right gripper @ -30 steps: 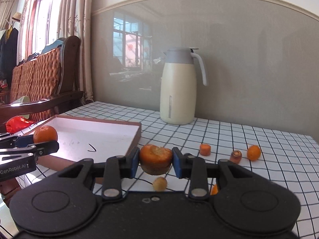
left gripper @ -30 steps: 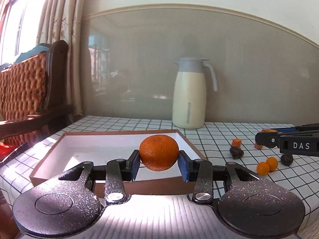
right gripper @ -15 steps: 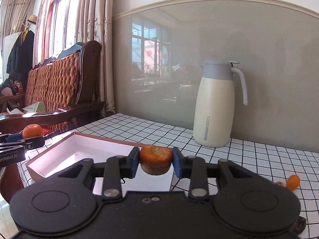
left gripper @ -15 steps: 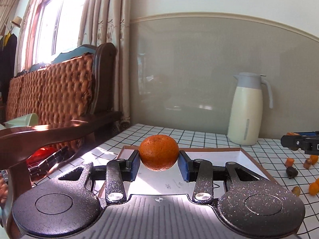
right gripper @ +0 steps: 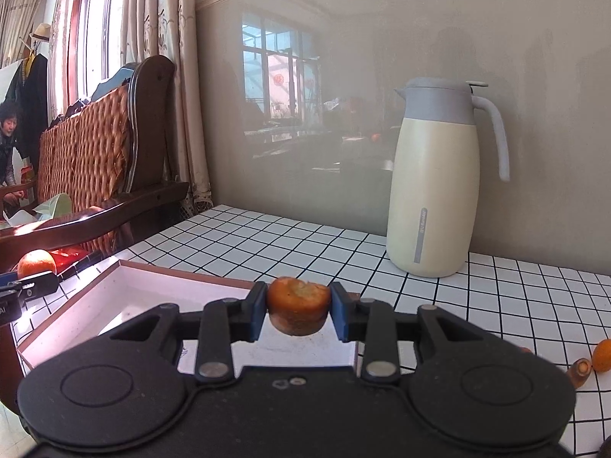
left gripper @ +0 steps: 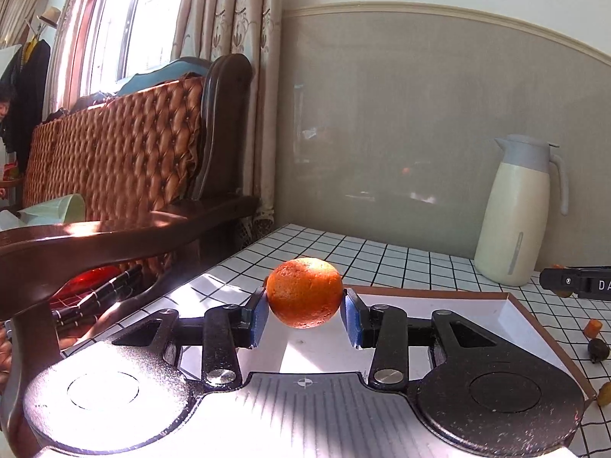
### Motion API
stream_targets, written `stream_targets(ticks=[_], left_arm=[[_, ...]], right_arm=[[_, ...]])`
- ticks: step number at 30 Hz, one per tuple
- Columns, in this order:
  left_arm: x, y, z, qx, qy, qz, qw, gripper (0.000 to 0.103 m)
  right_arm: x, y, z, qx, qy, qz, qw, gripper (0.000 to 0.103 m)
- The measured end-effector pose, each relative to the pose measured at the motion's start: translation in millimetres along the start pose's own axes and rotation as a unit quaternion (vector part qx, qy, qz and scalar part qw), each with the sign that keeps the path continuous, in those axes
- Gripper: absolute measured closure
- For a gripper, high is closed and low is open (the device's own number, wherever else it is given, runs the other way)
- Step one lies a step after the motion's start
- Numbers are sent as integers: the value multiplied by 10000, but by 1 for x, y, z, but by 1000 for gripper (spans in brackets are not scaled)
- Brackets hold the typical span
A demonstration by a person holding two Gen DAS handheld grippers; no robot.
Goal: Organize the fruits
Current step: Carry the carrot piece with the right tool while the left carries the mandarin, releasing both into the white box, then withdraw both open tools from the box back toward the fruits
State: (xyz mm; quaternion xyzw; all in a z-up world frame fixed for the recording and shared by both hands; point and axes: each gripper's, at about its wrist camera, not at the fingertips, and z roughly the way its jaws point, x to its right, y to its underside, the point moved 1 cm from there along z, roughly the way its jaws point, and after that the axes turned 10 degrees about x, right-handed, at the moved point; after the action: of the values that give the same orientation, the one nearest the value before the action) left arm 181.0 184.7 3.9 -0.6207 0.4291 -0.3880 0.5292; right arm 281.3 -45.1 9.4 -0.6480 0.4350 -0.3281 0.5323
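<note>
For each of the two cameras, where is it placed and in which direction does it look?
Left wrist: on the left claw, facing the sofa and wall; it grips a whole orange over the box.
Right wrist: on the right claw, facing the jug; it grips a cut fruit piece.
Shared: box, jug, sofa.

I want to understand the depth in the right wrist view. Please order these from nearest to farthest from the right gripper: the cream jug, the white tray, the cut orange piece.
1. Cut orange piece: clamped in the right gripper.
2. White tray: just below and ahead, to the left.
3. Cream jug: at the wall, ahead to the right.
</note>
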Motion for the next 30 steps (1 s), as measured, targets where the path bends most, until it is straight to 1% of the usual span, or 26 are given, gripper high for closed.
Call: stream_targets(ticks=[6,11,14,16,17,18,19,20,21,23,24,26,30], left_arm=[[-6,3,20,-255,-51,65,9996,61],[-5,5,34,-364,-32,98,9993,61],[-4,7,39,-400,-5,127,9991,61],[-5,7,41,-408,12,68,9991,61],[-7,6,40,-379,1,37,9993,61],[-8,5,38,-329,-83,18,9994,47],[-11,3,33,-164,-233,-13,9996,14],[-13,1,28,44,-325,-40,9995,4],[-14,-2,22,243,-372,-26,9990,1],[-14,-3,20,274,-415,83,9987,1],[-13,-2,20,245,-380,92,9989,1],[-10,1,23,154,-327,132,9993,0],[-6,1,24,126,-303,146,9994,0]], right_arm=[[-3,-1,26,-248,6,-77,9997,77],[0,3,46,-465,-20,25,9989,77],[-1,1,54,-508,-86,56,9987,76],[-2,0,61,-656,-148,30,9977,75],[-3,1,66,-783,-173,-17,9968,64],[-5,1,68,-838,-57,-143,9964,51],[-4,2,66,-692,176,-234,9972,11],[-3,2,61,-464,378,-245,9979,6],[-2,2,59,-401,376,-215,9983,6],[-1,1,57,-411,219,-171,9988,6],[-2,1,55,-346,247,-201,9989,6],[-3,1,54,-351,156,-201,9991,6],[-7,-1,54,-339,98,-222,9991,6]])
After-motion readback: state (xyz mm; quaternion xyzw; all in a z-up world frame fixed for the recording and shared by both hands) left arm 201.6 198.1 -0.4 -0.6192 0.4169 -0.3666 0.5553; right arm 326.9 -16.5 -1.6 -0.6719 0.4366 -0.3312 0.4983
